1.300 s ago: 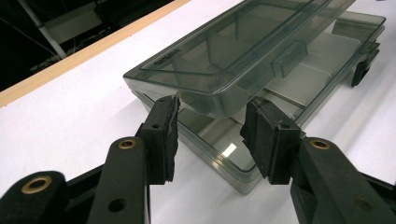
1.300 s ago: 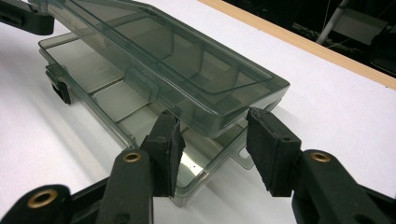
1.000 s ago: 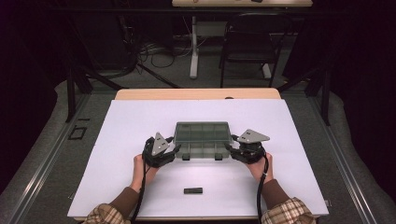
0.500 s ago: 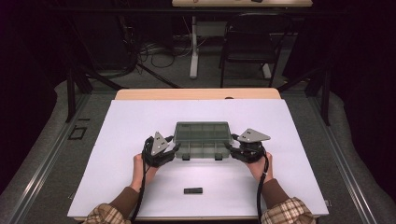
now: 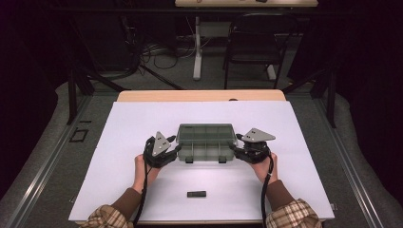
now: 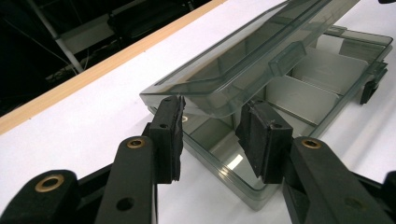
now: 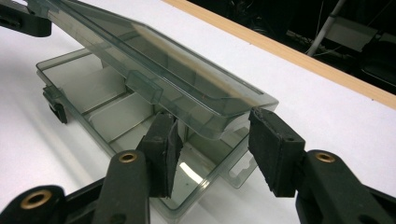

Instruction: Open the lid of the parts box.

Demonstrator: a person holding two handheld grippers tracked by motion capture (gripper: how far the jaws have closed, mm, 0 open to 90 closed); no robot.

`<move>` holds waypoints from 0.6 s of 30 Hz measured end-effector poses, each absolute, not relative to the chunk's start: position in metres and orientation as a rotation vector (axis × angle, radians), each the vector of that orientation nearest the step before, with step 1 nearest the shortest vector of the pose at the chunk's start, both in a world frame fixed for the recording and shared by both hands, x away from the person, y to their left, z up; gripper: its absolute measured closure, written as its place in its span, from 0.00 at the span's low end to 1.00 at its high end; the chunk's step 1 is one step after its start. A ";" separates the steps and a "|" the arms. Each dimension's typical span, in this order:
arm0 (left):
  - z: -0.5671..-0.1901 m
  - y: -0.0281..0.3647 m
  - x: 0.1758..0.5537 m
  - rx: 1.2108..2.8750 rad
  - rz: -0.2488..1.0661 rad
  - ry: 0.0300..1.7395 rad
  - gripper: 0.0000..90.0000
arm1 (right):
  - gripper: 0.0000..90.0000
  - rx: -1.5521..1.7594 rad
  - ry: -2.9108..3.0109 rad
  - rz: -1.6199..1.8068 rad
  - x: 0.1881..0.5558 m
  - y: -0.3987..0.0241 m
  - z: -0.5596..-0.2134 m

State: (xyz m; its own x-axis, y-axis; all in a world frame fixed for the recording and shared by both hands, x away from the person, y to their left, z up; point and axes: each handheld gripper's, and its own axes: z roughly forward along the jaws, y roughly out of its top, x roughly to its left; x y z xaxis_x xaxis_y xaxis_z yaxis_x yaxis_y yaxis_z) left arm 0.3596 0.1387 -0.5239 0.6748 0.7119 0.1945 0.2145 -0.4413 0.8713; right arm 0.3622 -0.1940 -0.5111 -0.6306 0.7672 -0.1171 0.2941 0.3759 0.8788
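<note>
Sitting at the centre of the high view on the white table, the smoky-grey compartment box has its lid raised at a tilt above the divided tray. The left gripper meets the lid's left corner, jaws spread either side of its edge. The right gripper does likewise at the right corner. A small black object lies near the bottom centre.

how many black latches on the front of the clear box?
2. Both on the near edge of the smoky clear plastic compartment box: left black latch, right black latch. Others may be hidden.
</note>
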 end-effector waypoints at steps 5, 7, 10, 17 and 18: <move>-0.519 0.138 0.363 1.995 0.690 0.713 0.67 | 0.59 0.902 2.115 1.200 0.364 -0.193 -0.507; -0.518 0.138 0.364 1.995 0.688 0.710 0.68 | 0.59 0.900 2.119 1.197 0.365 -0.193 -0.506; -0.516 0.138 0.366 2.003 0.688 0.705 0.69 | 0.60 0.896 2.119 1.196 0.365 -0.192 -0.505; -0.511 0.139 0.371 2.001 0.682 0.702 0.71 | 0.62 0.891 2.114 1.195 0.369 -0.192 -0.501; -0.510 0.140 0.372 1.999 0.681 0.703 0.72 | 0.63 0.892 2.110 1.197 0.369 -0.192 -0.500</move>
State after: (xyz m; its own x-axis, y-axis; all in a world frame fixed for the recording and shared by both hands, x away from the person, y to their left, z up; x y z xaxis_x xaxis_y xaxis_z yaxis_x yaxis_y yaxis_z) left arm 0.3718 0.1396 -0.5100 0.6891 0.6990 0.1914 0.2139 -0.4485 0.8678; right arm 0.3695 -0.1923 -0.5000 -0.6287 0.7658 -0.1356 0.2764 0.3830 0.8815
